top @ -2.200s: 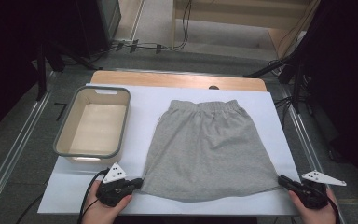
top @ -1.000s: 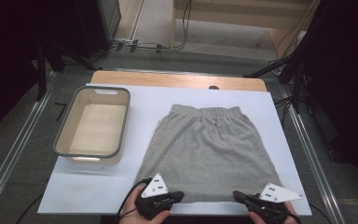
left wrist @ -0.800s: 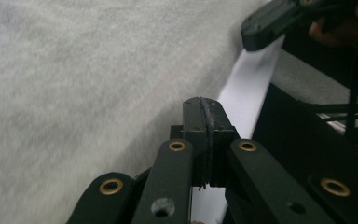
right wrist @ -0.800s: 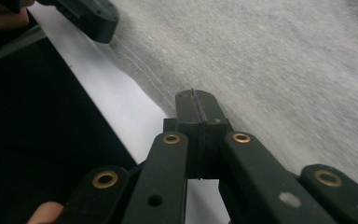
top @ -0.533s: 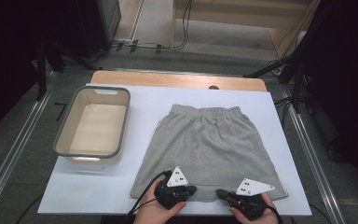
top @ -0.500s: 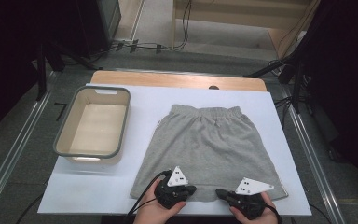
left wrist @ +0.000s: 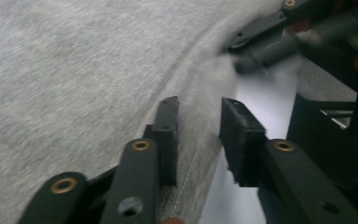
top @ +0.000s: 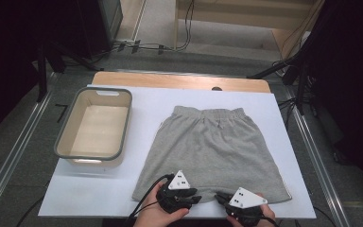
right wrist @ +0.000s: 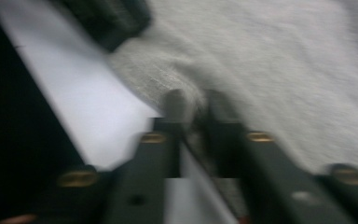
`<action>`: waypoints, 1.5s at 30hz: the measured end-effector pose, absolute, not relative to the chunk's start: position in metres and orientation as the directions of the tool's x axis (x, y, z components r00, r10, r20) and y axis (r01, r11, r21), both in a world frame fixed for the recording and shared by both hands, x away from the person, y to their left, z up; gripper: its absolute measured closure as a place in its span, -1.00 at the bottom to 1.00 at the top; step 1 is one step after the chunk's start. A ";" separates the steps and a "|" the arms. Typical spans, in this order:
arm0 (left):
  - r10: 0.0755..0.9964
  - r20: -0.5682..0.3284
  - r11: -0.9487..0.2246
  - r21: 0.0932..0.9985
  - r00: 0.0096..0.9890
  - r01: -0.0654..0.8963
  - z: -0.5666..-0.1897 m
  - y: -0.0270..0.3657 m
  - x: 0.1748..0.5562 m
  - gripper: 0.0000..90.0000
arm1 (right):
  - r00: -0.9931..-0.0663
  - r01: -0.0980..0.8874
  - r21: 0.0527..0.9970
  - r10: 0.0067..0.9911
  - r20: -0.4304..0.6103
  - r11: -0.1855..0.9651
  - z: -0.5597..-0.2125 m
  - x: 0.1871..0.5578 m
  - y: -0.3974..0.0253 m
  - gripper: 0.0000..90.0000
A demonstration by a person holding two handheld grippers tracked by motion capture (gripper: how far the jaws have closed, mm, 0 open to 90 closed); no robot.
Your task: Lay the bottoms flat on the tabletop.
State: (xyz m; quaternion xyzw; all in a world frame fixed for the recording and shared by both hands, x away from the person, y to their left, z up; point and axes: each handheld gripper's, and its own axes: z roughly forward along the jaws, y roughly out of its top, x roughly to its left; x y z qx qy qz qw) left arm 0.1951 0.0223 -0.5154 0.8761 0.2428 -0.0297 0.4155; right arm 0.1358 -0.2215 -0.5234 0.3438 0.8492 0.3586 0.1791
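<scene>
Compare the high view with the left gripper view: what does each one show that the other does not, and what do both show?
High view alone: the whole grey shorts spread flat, their waistband at the far side, the beige bin beside them, and the white sheet under both. Left gripper view alone: the left gripper with its jaws apart astride the hem, the hem's stitching close up. Both: grey cloth, white sheet, and the right gripper close by.

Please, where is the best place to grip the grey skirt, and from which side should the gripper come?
Probably the bottom hem of the grey skirt, approached from the person's side: it lies flat with that edge nearest, and the left gripper already straddles it.
</scene>
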 end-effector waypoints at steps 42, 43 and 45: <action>0.393 -0.229 -0.453 0.795 0.891 0.404 -0.488 0.048 0.195 -0.62 | -0.663 0.529 0.780 0.737 0.135 0.333 -0.513 0.136 -0.253 -0.01; 0.397 -0.226 -0.448 0.798 0.889 0.403 -0.486 0.050 0.197 -0.68 | -0.659 0.526 0.785 0.741 0.133 0.328 -0.512 0.135 -0.252 -0.05; 0.402 -0.229 -0.432 0.806 0.886 0.404 -0.482 0.053 0.200 -0.70 | -0.651 0.523 0.792 0.748 0.132 0.315 -0.509 0.134 -0.252 -0.16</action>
